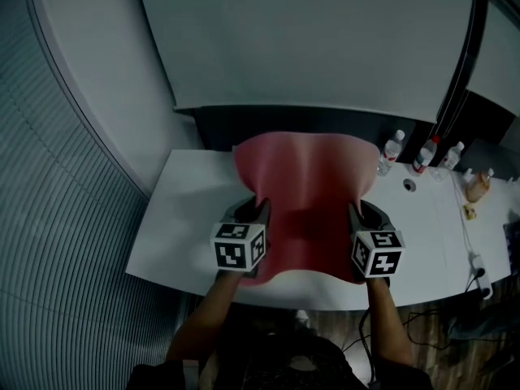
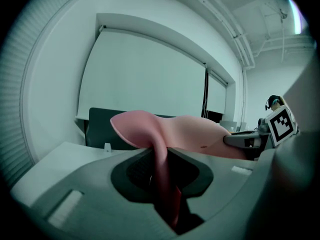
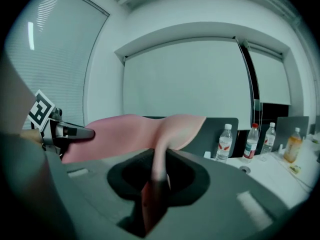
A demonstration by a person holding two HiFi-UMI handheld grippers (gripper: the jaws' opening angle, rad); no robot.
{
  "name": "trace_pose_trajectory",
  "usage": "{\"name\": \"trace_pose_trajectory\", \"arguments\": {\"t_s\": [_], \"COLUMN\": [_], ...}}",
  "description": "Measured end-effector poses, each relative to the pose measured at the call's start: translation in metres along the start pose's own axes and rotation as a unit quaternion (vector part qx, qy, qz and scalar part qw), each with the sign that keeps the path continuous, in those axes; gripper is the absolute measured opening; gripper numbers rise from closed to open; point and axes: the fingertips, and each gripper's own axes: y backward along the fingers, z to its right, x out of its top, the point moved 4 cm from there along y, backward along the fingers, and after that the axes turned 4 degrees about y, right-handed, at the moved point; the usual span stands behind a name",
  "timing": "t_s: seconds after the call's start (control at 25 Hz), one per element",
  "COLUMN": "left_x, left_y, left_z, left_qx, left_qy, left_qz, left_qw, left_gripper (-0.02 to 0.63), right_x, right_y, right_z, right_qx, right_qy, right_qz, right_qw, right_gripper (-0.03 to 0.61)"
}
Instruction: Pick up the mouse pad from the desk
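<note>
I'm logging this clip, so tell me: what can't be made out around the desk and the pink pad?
The desk surface under the mouse pad: head view, covered by the lifted pad.
Whether the pad's far edge touches the desk: all views, hidden by the pad itself.
Bottles' label print: both views, too small.
Small items at the desk's right end: head view, too small, blurred.

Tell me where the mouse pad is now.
Head view, centre: the pink mouse pad is held over the white desk, pinched at its side edges by the left claw and right claw.
</note>
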Motion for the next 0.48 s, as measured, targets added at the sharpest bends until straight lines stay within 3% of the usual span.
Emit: {"name": "trace_pose_trajectory", "arguments": {"t_s": [0.48], "left_x": [0.039], "left_y": [0.046], "left_z": [0.009], "left_qx": [0.005], "left_qy": [-0.018], "left_qz": [0.060], "left_qw": [0.9980], "left_gripper": [0.080], "right_x": [0.040], "right_y": [0.034], "right_z": [-0.025], "right_qx": [-0.023], "right_qy": [0.023], "right_qz": [0.054], "right_qw": [0.998], "right_gripper": [0.078]}}
